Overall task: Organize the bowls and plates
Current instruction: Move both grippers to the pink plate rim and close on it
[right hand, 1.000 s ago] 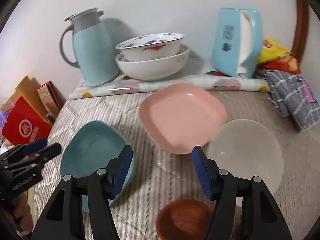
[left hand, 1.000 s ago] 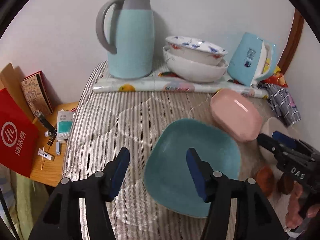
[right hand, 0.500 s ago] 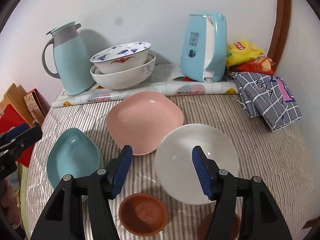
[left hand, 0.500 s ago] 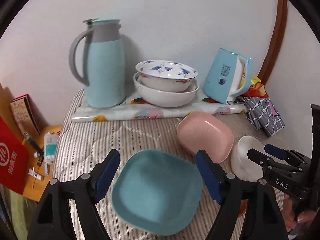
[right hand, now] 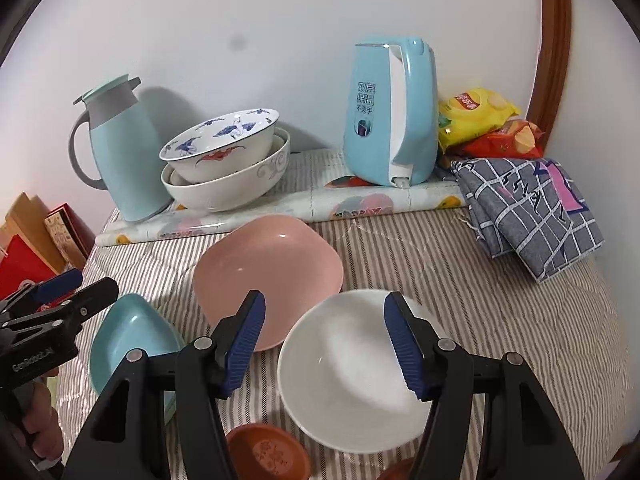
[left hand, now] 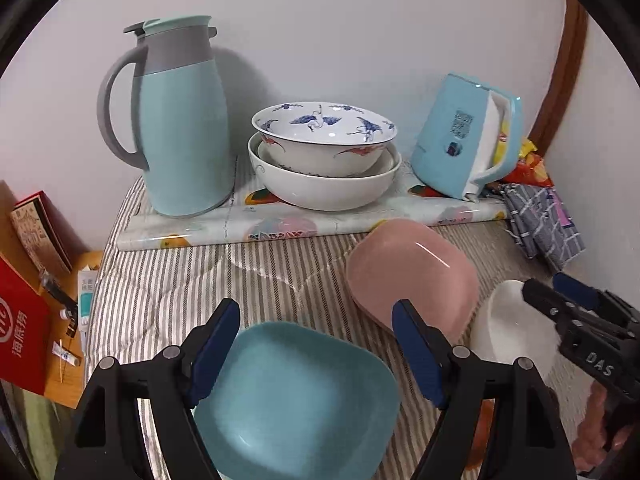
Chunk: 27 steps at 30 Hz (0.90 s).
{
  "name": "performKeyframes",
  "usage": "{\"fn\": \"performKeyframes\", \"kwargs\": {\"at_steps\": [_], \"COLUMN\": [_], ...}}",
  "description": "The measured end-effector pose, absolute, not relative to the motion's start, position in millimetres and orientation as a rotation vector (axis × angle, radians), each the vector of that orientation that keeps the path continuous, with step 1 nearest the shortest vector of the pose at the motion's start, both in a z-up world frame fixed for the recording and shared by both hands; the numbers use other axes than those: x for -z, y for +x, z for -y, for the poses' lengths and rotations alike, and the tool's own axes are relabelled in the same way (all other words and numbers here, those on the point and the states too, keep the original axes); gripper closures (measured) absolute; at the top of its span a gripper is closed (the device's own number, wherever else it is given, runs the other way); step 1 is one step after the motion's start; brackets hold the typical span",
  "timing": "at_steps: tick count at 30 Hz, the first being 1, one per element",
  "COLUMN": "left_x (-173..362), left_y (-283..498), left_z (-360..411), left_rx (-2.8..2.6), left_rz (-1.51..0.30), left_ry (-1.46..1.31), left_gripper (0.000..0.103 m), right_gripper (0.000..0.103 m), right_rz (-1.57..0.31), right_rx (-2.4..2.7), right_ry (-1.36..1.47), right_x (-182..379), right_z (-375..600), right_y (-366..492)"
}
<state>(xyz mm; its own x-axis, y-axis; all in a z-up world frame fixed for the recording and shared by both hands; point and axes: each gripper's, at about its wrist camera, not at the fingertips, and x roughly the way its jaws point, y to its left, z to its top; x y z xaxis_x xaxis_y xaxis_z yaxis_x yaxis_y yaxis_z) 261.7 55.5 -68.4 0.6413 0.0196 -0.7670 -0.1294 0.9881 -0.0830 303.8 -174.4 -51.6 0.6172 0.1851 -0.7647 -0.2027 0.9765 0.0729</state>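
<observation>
A teal square plate (left hand: 296, 396) lies on the striped cloth, under my open, empty left gripper (left hand: 316, 344). A pink square plate (left hand: 412, 276) lies behind it to the right; it also shows in the right wrist view (right hand: 268, 272). A white bowl (right hand: 352, 372) lies under my open, empty right gripper (right hand: 324, 340). A small brown dish (right hand: 268, 452) sits at the near edge. Two stacked patterned bowls (left hand: 324, 156) stand at the back. The right gripper shows at the right of the left wrist view (left hand: 560, 292), the left gripper at the left of the right wrist view (right hand: 80, 284).
A teal thermos jug (left hand: 180, 120) and a blue kettle (right hand: 392, 116) stand at the back on a rolled patterned mat (left hand: 280, 224). Snack bags (right hand: 480, 120) and a folded grey cloth (right hand: 528, 208) lie at the right. A side table with red boxes (left hand: 20, 320) stands left.
Both grippers have pulled back and risen, so more of the table shows. The right gripper has shifted from over the pink plate to over the white bowl. Both stay open.
</observation>
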Motion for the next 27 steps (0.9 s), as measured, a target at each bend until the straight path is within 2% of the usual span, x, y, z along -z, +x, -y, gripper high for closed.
{"fn": "performKeyframes", "kwargs": {"at_steps": [7, 14, 24, 26, 27], "left_x": [78.4, 86.7, 99.7, 105.4, 108.0], "left_y": [284.3, 308.5, 335.4, 341.6, 343.8], "left_z": [-59.0, -52.3, -44.3, -42.3, -41.9], "left_rx": [-0.074, -0.079, -0.052, -0.052, -0.050], "left_rz": [-0.880, -0.885, -0.903, -0.919, -0.929], "left_ry": [-0.151, -0.109, -0.107, -0.110, -0.115], "left_gripper": [0.026, 0.029, 0.029, 0.036, 0.046], "right_gripper": [0.042, 0.054, 0.057, 0.065, 0.066], "right_rz": [-0.895, -0.925, -0.985, -1.005, -1.015], "right_rx": [-0.216, -0.209, -0.224, -0.221, -0.219], "right_ry": [-0.012, -0.036, -0.042, -0.048, -0.046], "right_x": [60.6, 77.2, 98.1, 102.2, 103.9], "right_z": [179.3, 180.0, 169.1, 167.9, 167.8], "right_y": [325.1, 350.3, 379.3, 383.5, 385.9]}}
